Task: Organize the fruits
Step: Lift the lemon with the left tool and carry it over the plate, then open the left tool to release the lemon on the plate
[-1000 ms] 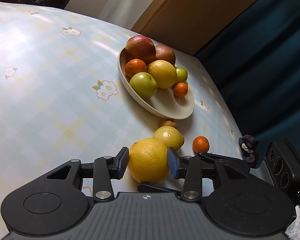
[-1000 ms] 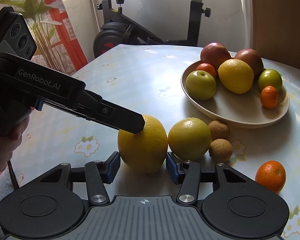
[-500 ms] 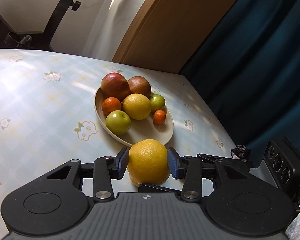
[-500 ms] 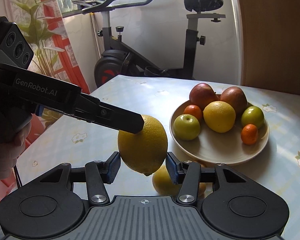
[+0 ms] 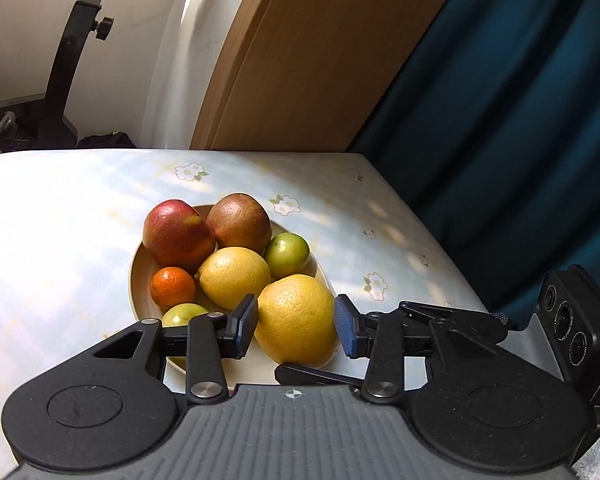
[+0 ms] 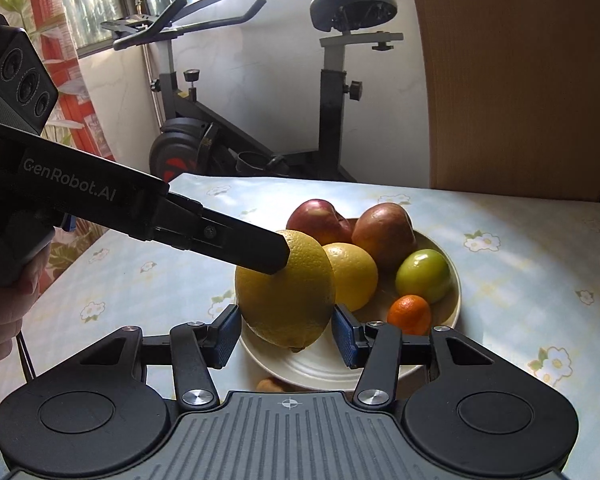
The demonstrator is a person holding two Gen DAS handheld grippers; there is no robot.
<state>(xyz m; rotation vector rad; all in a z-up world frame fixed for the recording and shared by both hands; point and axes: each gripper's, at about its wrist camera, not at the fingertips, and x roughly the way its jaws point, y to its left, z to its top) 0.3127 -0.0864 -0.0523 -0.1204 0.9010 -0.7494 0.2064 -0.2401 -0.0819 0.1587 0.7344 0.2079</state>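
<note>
Between both hand-held grippers' pads (image 5: 246, 322), one lemon (image 5: 296, 320)

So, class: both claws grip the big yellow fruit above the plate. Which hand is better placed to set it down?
Probably the right. The right claw faces the bare near part of the plate, just under the yellow fruit; the left claw comes across from the side.

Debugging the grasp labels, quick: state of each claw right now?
Left claw: closed on the yellow citrus fruit.
Right claw: closed on that same fruit, held above the plate.
</note>
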